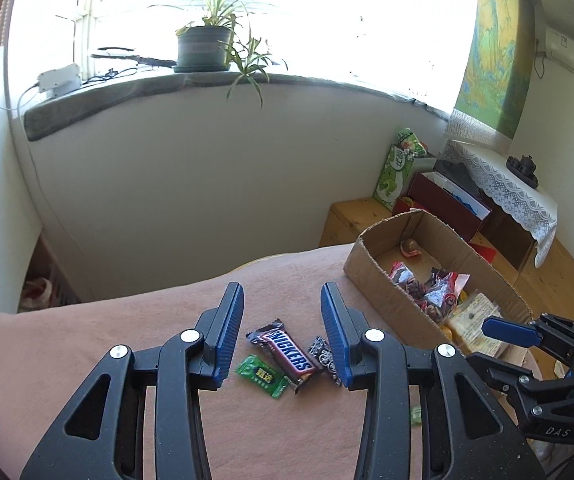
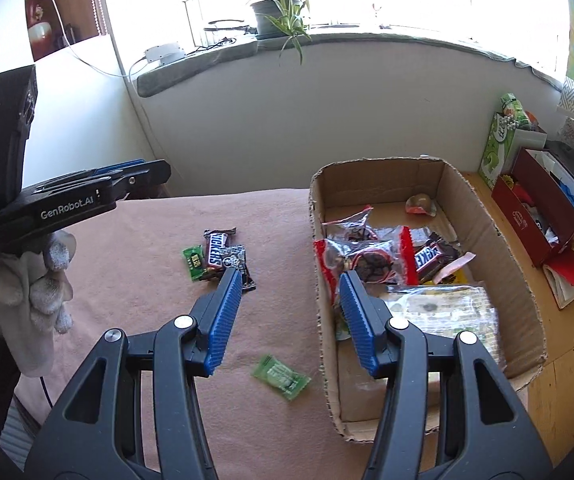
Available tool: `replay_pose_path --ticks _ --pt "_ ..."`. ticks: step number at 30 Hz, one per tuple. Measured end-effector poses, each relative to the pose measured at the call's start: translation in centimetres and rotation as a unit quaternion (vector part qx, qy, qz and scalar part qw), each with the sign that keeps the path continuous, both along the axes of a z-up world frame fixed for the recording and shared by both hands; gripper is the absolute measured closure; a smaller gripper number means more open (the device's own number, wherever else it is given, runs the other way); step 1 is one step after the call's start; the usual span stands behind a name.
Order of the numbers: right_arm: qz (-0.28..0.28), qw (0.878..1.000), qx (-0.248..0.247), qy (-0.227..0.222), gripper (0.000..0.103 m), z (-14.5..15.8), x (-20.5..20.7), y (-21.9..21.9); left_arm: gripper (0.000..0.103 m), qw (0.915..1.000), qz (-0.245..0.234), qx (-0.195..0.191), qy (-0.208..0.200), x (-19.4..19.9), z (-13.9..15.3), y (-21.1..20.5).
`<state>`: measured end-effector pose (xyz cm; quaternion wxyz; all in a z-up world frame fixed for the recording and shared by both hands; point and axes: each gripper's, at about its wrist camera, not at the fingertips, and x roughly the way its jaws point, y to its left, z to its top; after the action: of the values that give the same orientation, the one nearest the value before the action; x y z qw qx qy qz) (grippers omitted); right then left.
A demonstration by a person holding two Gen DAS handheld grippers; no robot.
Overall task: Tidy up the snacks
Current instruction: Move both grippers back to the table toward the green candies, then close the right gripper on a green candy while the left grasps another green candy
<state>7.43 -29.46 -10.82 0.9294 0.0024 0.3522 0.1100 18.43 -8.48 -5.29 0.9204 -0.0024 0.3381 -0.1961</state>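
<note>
A Snickers bar (image 1: 291,354) lies on the pink cloth with a green candy (image 1: 262,376) on its left and a black patterned wrapper (image 1: 323,356) on its right. My left gripper (image 1: 283,300) is open and empty above them. The same three lie together in the right wrist view, Snickers bar (image 2: 216,254) in the middle. My right gripper (image 2: 290,280) is open and empty, straddling the left wall of the cardboard box (image 2: 319,208), which holds several wrapped snacks. Another green candy (image 2: 281,376) lies beside the box. The right gripper shows in the left wrist view (image 1: 511,332).
The cardboard box (image 1: 371,276) stands at the cloth's right edge. Behind it are a green box (image 2: 499,148) and a dark red box (image 2: 543,216) on a wooden surface. A potted plant (image 1: 205,46) stands on the windowsill. A white-gloved hand (image 2: 31,284) holds the left gripper.
</note>
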Motion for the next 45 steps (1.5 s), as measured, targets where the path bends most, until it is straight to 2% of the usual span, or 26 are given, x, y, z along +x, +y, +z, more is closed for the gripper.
replay_pose_path --ticks 8,15,22,26,32,37,39,40,45 --pt "0.033 0.999 -0.003 0.022 0.050 -2.6 -0.8 3.9 0.064 0.9994 0.005 -0.005 0.033 1.1 -2.4 2.3" --pt "0.046 0.997 0.002 0.058 0.050 -5.4 -3.4 3.7 0.064 0.9966 0.001 -0.010 0.082 2.2 -5.7 3.7" --pt "-0.006 0.995 0.039 0.088 0.050 -8.4 -5.5 1.4 0.064 0.9942 -0.001 -0.021 0.105 2.5 -7.6 4.7" --pt "-0.048 0.994 0.033 0.097 0.050 -9.3 -4.7 1.3 0.064 0.9933 -0.014 -0.027 0.112 2.4 -8.0 5.1" --pt "-0.076 0.993 0.016 0.092 0.049 -9.3 -3.2 2.3 0.064 0.9906 -0.033 -0.047 0.124 2.9 -8.5 6.3" --pt "-0.091 0.991 0.007 0.095 0.049 -9.4 -1.4 2.9 0.064 0.9897 -0.048 -0.047 0.126 3.5 -8.6 6.3" --pt "-0.085 0.992 0.003 0.096 0.034 -9.4 -1.0 3.4 0.064 0.9890 -0.052 -0.052 0.128 3.9 -8.7 6.2" --pt "-0.080 0.992 -0.003 0.097 0.031 -9.5 -0.9 3.9 0.064 0.9888 -0.053 -0.053 0.129 4.2 -8.8 6.2" --pt "-0.072 0.992 -0.033 0.096 0.028 -9.8 -0.9 5.4 0.064 0.9867 -0.071 -0.055 0.136 5.1 -9.4 5.2"
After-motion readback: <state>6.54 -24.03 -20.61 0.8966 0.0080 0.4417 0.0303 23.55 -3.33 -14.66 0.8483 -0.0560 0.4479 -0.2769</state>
